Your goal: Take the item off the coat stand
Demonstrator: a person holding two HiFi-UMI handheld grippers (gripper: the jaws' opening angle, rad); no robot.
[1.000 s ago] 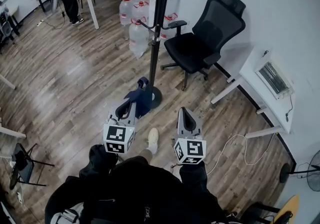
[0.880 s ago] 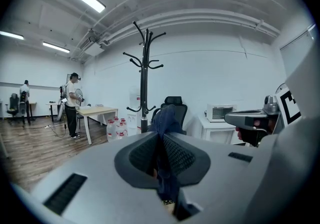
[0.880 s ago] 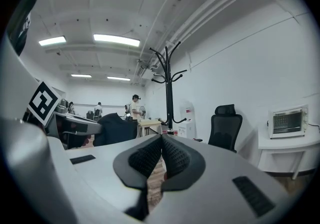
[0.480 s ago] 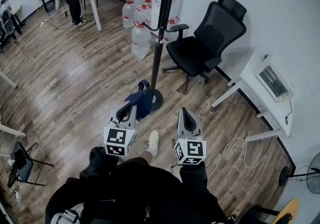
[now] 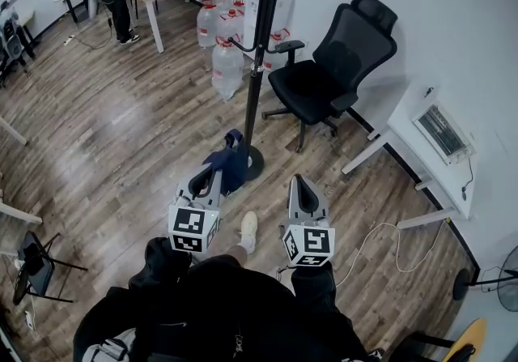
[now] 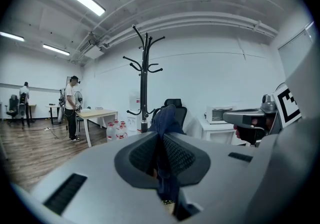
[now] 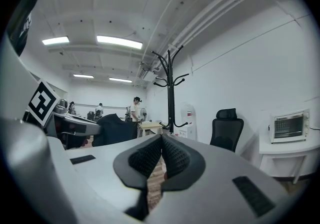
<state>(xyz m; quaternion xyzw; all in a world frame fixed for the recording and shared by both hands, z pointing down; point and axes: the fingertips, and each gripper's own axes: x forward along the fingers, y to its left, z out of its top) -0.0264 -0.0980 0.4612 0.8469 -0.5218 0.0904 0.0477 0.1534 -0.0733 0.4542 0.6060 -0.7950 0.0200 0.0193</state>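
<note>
Left gripper (image 5: 211, 176) clamps one cloth (image 5: 230, 163) (right gripper (image 5: 298, 183) closed, empty) near one coat stand (image 5: 257, 69).

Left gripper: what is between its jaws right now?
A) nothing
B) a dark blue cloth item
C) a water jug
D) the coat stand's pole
B: the left gripper has its jaws pinched on the dark blue cloth item, which sticks up past them.

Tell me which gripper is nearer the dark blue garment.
Left. The left gripper is shut on the dark blue garment; the right gripper sits empty to its right, apart.
</note>
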